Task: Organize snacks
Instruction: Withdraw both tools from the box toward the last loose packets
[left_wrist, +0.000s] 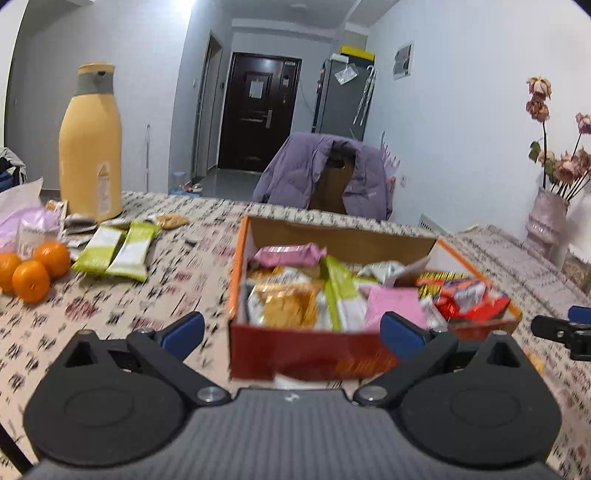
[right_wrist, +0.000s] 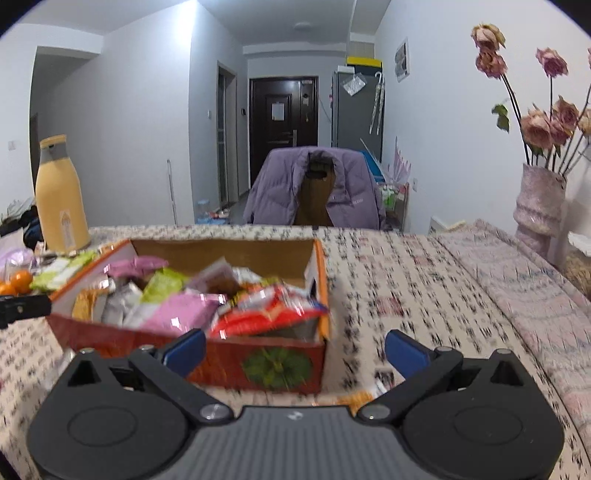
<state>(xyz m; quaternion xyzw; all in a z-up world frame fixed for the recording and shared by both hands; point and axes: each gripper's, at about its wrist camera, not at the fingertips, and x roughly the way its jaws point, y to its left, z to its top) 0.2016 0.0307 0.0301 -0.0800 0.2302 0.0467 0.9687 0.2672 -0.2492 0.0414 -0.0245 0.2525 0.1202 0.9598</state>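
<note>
An open cardboard box (left_wrist: 235, 284) with an orange rim and a red front stands on the patterned table, filled with snack packets: a pink one (left_wrist: 291, 254), a golden biscuit pack (left_wrist: 284, 306) and a red one (left_wrist: 469, 299). My left gripper (left_wrist: 293, 332) is open just before the box's front wall, holding nothing. In the right wrist view the same box (right_wrist: 258, 365) sits left of centre, and my right gripper (right_wrist: 295, 350) is open at its front right corner, also holding nothing. Two green-and-white bars (left_wrist: 114, 251) lie loose to the left.
A tall yellow bottle (left_wrist: 90, 147), three oranges (left_wrist: 33, 271) and small packets (left_wrist: 170, 220) are at the far left. A vase of dried flowers (right_wrist: 539, 206) stands at the right. A chair with a purple jacket (right_wrist: 314, 184) is behind the table. An orange packet (right_wrist: 360, 398) lies under the right gripper.
</note>
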